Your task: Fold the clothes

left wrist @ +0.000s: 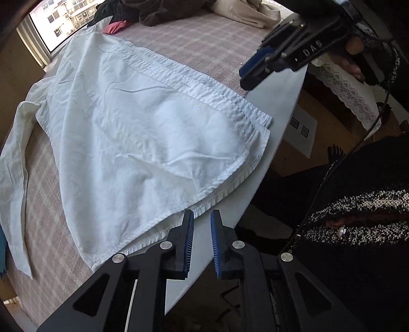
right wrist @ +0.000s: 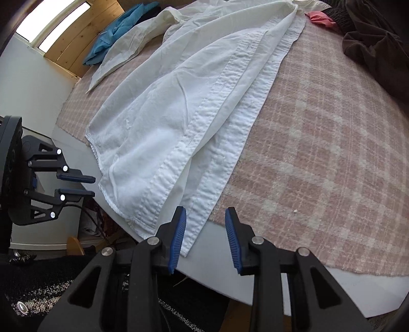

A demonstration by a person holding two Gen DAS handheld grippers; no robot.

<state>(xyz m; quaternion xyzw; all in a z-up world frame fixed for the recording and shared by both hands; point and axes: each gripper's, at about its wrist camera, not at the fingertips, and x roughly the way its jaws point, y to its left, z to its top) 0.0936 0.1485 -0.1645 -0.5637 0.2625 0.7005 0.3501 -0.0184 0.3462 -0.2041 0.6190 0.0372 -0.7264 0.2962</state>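
Note:
A white button-up shirt (left wrist: pixel 133 122) lies spread on a pink plaid blanket (right wrist: pixel 319 153), its hem at the table's near edge. My left gripper (left wrist: pixel 202 213) is open just off the hem, with its left fingertip beside the cloth and nothing between the pads. It also shows at the left of the right wrist view, left gripper (right wrist: pixel 93 186), level with the hem's corner. My right gripper (right wrist: pixel 206 210) is open at the button placket's lower end; its left finger (right wrist: pixel 179 229) overlaps the shirt's edge. In the left wrist view the right gripper (left wrist: pixel 245 76) hovers above the far hem corner.
The white table's edge (left wrist: pixel 255 158) runs right under the hem. Brown and cream garments (left wrist: pixel 179 12) and a red one (right wrist: pixel 319 19) are piled at the far side, a blue one (right wrist: pixel 115 33) at the far left. A person's dark tweed clothing (left wrist: pixel 358 217) is close by.

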